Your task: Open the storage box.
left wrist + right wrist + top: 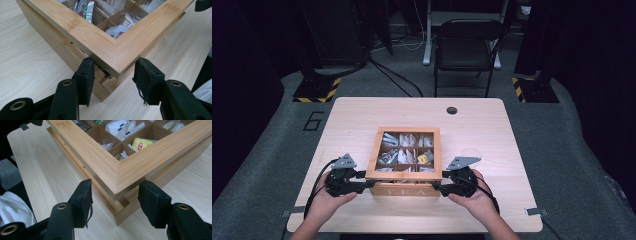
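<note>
Fingers of two grippers, left (362,186) and right (438,188), flank one tea box (403,175) near the tabletop's (352,115) front edge, lettered side facing the person. Left gripper view: fingers (85,80) spread wide astride a lid corner. Right gripper view: fingers (81,201) equally wide around another corner.
</note>
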The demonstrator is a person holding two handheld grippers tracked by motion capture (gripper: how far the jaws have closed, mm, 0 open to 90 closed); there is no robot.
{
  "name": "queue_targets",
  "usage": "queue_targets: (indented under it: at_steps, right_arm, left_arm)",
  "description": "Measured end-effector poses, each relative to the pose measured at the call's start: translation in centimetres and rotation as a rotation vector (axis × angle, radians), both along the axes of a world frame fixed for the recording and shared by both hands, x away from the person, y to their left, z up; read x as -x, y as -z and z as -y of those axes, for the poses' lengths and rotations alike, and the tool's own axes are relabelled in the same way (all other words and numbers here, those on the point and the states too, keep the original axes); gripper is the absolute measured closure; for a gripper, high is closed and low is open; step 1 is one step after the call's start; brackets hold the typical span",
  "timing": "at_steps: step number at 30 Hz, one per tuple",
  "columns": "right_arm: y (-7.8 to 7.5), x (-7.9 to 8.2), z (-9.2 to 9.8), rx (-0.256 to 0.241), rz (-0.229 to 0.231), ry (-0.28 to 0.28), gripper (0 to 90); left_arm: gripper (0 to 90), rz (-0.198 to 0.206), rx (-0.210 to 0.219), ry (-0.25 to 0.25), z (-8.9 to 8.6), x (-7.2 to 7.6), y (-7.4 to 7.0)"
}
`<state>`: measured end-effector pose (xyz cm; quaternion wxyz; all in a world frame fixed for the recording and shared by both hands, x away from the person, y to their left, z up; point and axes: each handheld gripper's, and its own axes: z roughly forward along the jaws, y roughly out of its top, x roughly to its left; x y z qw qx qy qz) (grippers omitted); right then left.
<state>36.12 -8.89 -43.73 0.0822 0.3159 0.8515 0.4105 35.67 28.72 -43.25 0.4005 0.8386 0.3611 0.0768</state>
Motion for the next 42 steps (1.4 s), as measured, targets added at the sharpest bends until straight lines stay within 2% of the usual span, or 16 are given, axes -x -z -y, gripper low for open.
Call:
queue_targets:
  at_steps: [4,11,18,23,26,32,37,42]
  right_arm:
    - [-0.4,-0.1,0.0,0.008,0.002,-0.011,42.3]
    - [-1.3,-0.2,0.0,0.007,0.039,-0.005,41.2]
    - [-2.3,-0.5,0.2,0.032,0.079,0.007,40.4]
    - [-3.0,-0.8,0.3,0.027,0.084,0.017,39.2]
    - [-3.8,-1.0,0.3,0.025,0.099,0.016,38.8]
    - [-4.7,-1.2,-0.1,0.029,0.118,0.001,37.9]
    - [-5.5,-1.5,-0.1,0.027,0.125,-0.002,37.9]
    - [-6.3,-1.8,-0.3,0.046,0.137,-0.02,38.2]
  left_arm:
    - [51.0,-0.005,-0.005,0.005,0.0,-0.3,-0.6]
    - [50.0,0.01,-0.005,-0.008,-0.1,-0.4,-1.9]
    - [50.0,-0.009,0.001,-0.018,-0.2,-0.9,-2.9]
    - [49.0,-0.007,-0.001,-0.024,-0.2,-1.0,-3.6]
    - [48.3,0.019,-0.001,-0.031,-0.1,-1.0,-3.9]
    - [46.2,0.032,0.002,-0.033,-0.3,-1.1,-4.5]
    - [44.4,0.071,0.012,-0.042,-0.3,-1.2,-5.0]
    - [44.4,0.09,0.003,-0.027,-0.3,-1.4,-5.6]
